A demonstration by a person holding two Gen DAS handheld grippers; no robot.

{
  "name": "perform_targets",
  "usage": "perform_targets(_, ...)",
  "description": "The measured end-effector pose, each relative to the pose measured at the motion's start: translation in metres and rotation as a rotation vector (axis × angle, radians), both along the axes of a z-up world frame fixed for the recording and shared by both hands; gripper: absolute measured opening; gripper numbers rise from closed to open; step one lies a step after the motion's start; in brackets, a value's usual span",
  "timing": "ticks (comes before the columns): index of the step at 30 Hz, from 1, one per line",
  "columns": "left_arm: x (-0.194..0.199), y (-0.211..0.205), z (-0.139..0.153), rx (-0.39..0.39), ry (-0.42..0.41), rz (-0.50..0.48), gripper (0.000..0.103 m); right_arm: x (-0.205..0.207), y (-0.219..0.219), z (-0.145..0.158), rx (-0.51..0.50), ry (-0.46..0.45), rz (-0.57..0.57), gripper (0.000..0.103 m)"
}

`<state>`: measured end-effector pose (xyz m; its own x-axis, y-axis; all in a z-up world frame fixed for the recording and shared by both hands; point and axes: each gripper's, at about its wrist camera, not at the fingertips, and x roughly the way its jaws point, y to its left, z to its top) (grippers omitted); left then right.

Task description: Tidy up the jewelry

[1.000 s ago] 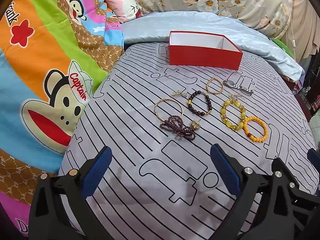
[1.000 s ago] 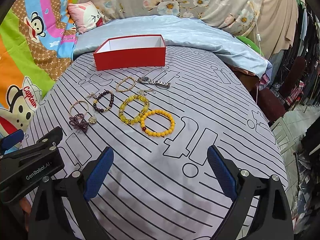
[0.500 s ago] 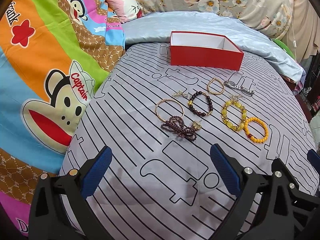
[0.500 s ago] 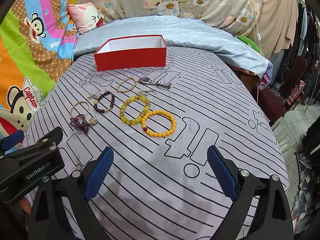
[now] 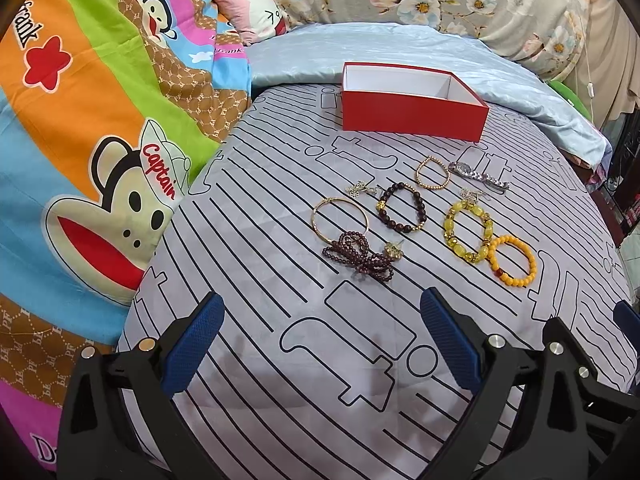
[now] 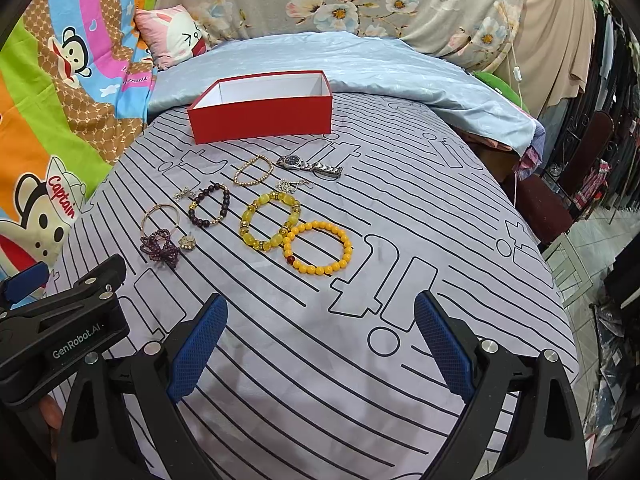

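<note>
Jewelry still loose on the bed; first pick not yet made

Left gripper (image 5: 320,336) is held low over the grey striped sheet (image 5: 248,264), jaws wide apart, nothing between them. Right gripper (image 6: 320,340) is likewise spread and empty. Red box (image 5: 412,114) sits open at 12 o'clock of the cluster, white inside, nothing seen in it.

Pieces noted: dark bead strand (image 5: 358,256) bunched nearest the left gripper, overlapping the thin gold bangle (image 5: 340,218) at its 12 o'clock. Orange bead bracelet (image 6: 318,252) lies closest to the right gripper, touching the yellow bead bracelet (image 6: 270,220) at its 10 o'clock. Watch (image 6: 310,166) lies at the far edge, near the box.

Judged advice: the nearest piece to each gripper is best taken first. The orange bracelet should be pinched on its 4 o'clock arc, away from the yellow one, so the neighbour is not dragged. The bead strand is better gripped at its knotted middle and lifted straight up; the bangle may snag.
</note>
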<state>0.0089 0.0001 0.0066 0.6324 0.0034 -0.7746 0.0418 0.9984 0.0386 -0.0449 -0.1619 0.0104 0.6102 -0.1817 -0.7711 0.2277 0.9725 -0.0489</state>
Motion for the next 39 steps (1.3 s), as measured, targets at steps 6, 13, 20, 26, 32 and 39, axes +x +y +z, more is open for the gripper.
perform_targets(6, 0.000, 0.000, 0.000, 0.001, 0.000, 0.002, 0.096, 0.001, 0.001, 0.001, 0.002, -0.001, 0.002, 0.093)
perform_targets(13, 0.000, 0.001, -0.001, 0.000, 0.001, 0.004, 0.096, 0.000, 0.001, 0.000, 0.002, -0.001, 0.002, 0.093)
perform_targets(20, 0.001, 0.001, -0.003, -0.001, 0.007, 0.008, 0.095, 0.003, 0.004, -0.001, 0.009, 0.000, 0.004, 0.093)
perform_targets(26, 0.002, 0.001, -0.005, 0.000, 0.013, 0.010, 0.095, 0.004, 0.003, -0.004, 0.015, 0.004, 0.005, 0.093)
perform_targets(32, 0.005, 0.000, -0.007, -0.001, 0.021, 0.013, 0.095, 0.005, 0.001, -0.007, 0.022, 0.008, 0.006, 0.093)
perform_targets(39, 0.010, 0.002, -0.014, -0.029, 0.039, 0.004, 0.095, 0.010, -0.002, -0.014, 0.023, 0.021, 0.014, 0.093)
